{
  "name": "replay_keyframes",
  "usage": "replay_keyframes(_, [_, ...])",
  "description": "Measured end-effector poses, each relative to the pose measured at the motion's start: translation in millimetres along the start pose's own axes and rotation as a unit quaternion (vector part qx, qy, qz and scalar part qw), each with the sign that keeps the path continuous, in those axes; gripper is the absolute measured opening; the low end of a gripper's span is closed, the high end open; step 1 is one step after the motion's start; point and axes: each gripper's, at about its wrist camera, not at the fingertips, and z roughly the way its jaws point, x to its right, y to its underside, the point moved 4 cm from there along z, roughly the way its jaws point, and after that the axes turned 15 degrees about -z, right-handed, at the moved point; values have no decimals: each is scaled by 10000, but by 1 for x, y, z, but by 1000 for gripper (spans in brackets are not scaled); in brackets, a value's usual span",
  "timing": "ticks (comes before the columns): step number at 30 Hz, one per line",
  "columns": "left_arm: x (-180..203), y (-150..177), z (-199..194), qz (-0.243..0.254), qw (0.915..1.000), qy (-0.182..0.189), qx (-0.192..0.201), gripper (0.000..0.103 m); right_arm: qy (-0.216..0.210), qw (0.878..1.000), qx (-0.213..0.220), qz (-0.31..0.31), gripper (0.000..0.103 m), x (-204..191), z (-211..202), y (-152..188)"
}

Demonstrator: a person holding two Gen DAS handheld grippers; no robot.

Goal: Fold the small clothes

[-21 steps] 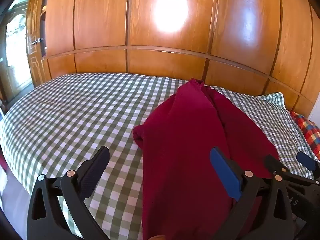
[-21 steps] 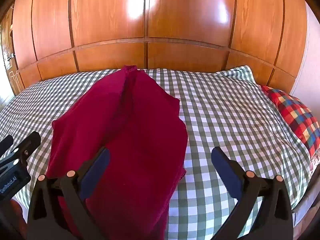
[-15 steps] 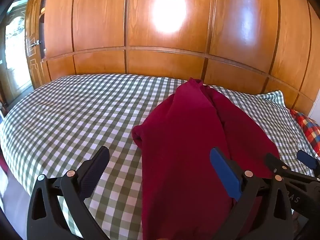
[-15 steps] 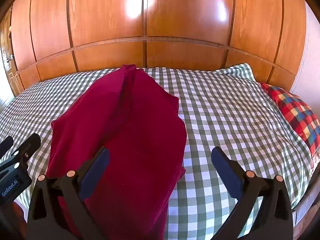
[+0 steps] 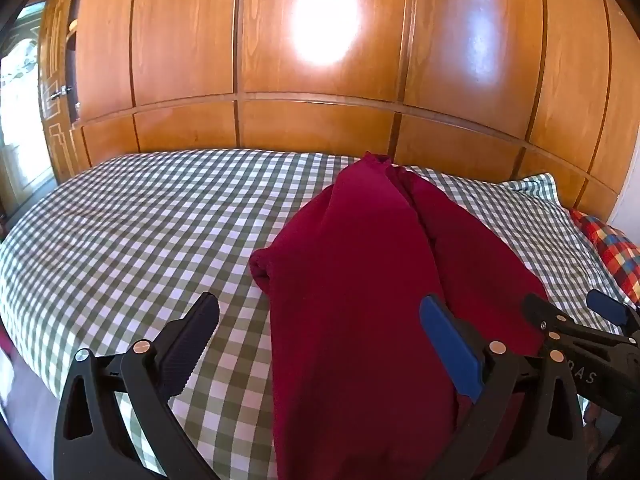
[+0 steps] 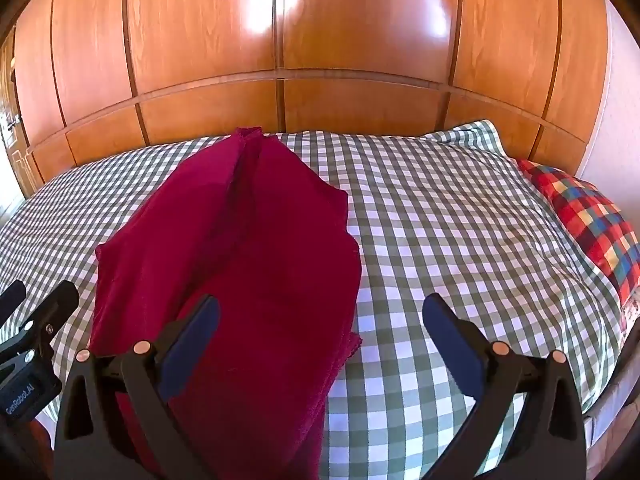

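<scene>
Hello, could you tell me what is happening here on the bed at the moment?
A person holds two tools over a dark red garment lying lengthwise on the green checked bedspread. The left tool and right tool are both wide open, gripping nothing. The garment looks folded into a long strip; a further fold seems still to come.

Each tool (image 5: 320, 336) is showing black plastic arms, copper-coloured rivets and blue finger pads (image 6: 450, 336), one body bearing white "GenRobot.AI" lettering.
</scene>
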Motion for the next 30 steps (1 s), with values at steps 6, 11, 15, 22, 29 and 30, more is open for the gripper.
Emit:
replay_keyframes(6, [2,3,-1,73,10000,0,-9,100,8,10000,-25,0,101,-2,1,2])
replay_keyframes(11, [6,5,-4,163,9998,57,15,100,20,10000,-14,20,101,1,0,2])
replay_keyframes(15, [7,7,-5,220,9997,115,16,100,30,10000,-19,46,101,4,-1,3])
replay_keyframes(22, [8,11,-8,312,9994,156,5,100,18,9999,-23,113,101,9,-3,6])
replay_keyframes(29, [10,21,-5,524,9983,218,-130,100,-40,9988,-101,468,101,41,0,12])
replay_keyframes(30, [10,23,-6,569,9980,222,-141,100,-3,9987,-105,499,101,46,0,13])
